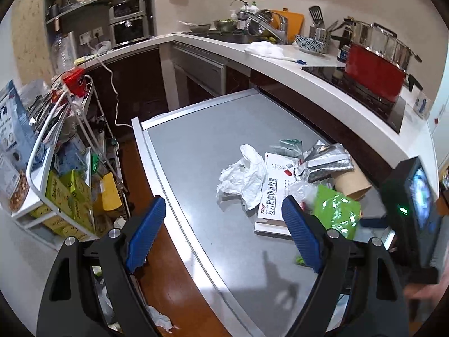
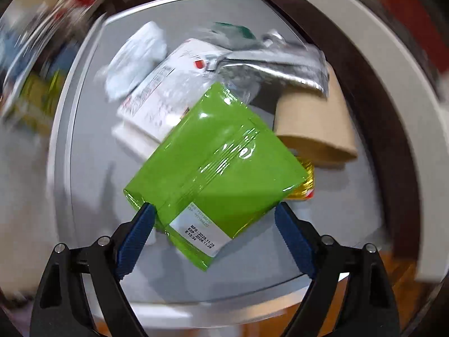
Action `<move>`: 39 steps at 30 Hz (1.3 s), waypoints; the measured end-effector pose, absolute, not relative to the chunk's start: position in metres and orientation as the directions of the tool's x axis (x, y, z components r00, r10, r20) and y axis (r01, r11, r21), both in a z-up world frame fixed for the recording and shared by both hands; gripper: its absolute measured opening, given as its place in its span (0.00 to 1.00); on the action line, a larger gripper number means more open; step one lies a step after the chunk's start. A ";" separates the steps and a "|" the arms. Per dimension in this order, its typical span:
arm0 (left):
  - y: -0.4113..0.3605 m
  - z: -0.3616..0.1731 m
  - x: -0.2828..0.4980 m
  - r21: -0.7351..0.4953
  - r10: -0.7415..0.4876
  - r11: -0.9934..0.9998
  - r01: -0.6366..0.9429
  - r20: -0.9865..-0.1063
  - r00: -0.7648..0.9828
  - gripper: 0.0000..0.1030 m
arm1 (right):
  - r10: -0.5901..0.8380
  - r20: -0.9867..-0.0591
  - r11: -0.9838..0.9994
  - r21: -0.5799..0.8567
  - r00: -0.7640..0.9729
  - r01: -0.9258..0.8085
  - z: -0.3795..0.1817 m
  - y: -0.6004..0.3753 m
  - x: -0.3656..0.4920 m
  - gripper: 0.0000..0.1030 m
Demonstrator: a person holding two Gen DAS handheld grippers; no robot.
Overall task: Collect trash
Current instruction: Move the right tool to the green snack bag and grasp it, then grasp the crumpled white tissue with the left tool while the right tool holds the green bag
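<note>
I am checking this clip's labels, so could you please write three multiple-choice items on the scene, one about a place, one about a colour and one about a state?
1. Where does the brown paper cup lie?
A. on its side on the grey table, at the far edge of the trash pile
B. upright on the stove
C. on the floor

2. What colour is the pot on the cooktop?
A. blue
B. red
C. yellow

3. How does the left gripper stand?
A. shut on the crumpled tissue
B. shut on the medicine box
C. open, holding nothing

Answers: 1 A, its round rim faces sideways beside the silver foil pouch. 2 B, its wall shows red under a steel lid. 3 C, its blue pads stand wide apart over the table with nothing between them.
</note>
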State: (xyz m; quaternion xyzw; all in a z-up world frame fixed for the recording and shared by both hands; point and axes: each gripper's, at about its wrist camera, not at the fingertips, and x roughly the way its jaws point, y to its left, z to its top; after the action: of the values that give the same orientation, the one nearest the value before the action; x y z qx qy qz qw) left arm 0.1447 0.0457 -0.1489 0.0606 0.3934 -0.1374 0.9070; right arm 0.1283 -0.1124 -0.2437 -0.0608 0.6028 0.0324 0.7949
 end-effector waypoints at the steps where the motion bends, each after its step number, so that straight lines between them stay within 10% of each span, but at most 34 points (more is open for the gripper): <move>1: 0.046 -0.149 0.146 0.006 -0.200 0.954 0.299 -0.731 0.653 0.83 | -0.022 -0.963 0.989 -0.060 0.268 -0.134 -0.240 -0.120 0.127 0.82; 11: 0.031 -0.155 0.160 -0.075 -0.250 0.953 0.295 -0.742 0.622 0.84 | 0.175 -0.956 0.897 0.254 0.235 0.362 -0.242 -0.157 0.139 0.86; 24: 0.047 -0.161 0.163 -0.103 -0.232 0.966 0.238 -0.755 0.614 0.84 | -0.048 -0.977 0.987 -0.015 0.210 0.157 -0.274 -0.092 0.158 0.92; 39: -0.008 -0.213 0.239 0.047 -0.166 0.922 0.385 -0.849 0.501 0.84 | 0.017 -0.975 0.999 0.027 0.222 0.039 -0.279 -0.113 0.143 0.88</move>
State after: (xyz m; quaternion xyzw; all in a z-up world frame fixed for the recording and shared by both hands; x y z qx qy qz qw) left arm 0.2389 -0.0085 -0.2131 0.1158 0.4731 -0.1607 0.8585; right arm 0.1433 -0.1130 -0.2788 0.0228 0.6237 -0.0071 0.7813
